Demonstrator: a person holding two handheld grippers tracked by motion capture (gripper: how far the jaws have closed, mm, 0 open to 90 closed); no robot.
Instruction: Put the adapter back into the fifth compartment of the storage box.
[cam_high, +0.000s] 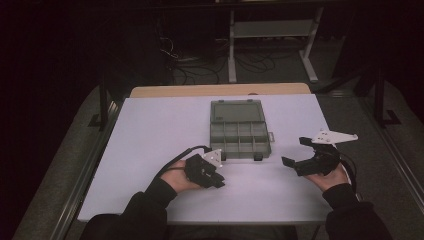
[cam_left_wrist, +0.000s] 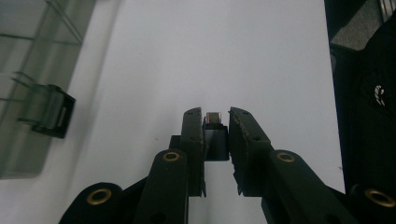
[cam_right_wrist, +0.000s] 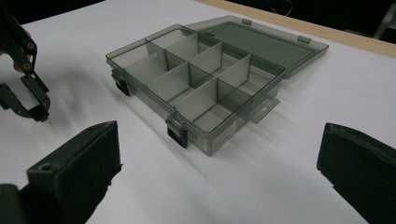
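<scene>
White table (cam_high: 150, 150) with an open smoky-grey compartment box (cam_high: 240, 134) sitting mid-table, lid (cam_high: 237, 111) folded flat toward the far edge, dividers exposed, all bins look empty from the right gripper view (cam_right_wrist: 196, 88). Step in hand, as I read it: pick done, carry to the box pending. Left gripper (cam_high: 219, 182) is clamped on a small black plug-like part (cam_left_wrist: 215, 140) with a metal tip, held upright between the pads just above the table surface; the part sits near the jaw tips, tip sticking out slightly past them. Its spot is just in front of the box's near-left corner, one black latch (cam_left_wrist: 49, 110) visible close by in the left gripper view. Right gripper (cam_high: 295, 156) has its jaws spread wide with nothing between them, parked to the right of the box front, aimed at the box across its near corner. Next move probably: lift the left gripper, swing it over the front wall and let go into a bin; needs enough clearance over the wall and latch, and a straight drop so the part doesn't hang on a divider. Grip is narrow, so a slip or twist is possible. Pose: left hand (cam_high: 175, 177) low, palm wrapped round the gripper body, forearm in from the bottom edge, jaws pointing right along the table. Right hand (cam_high: 330, 177) under its gripper, wrist tipped up, jaws pointing left and forward.
</scene>
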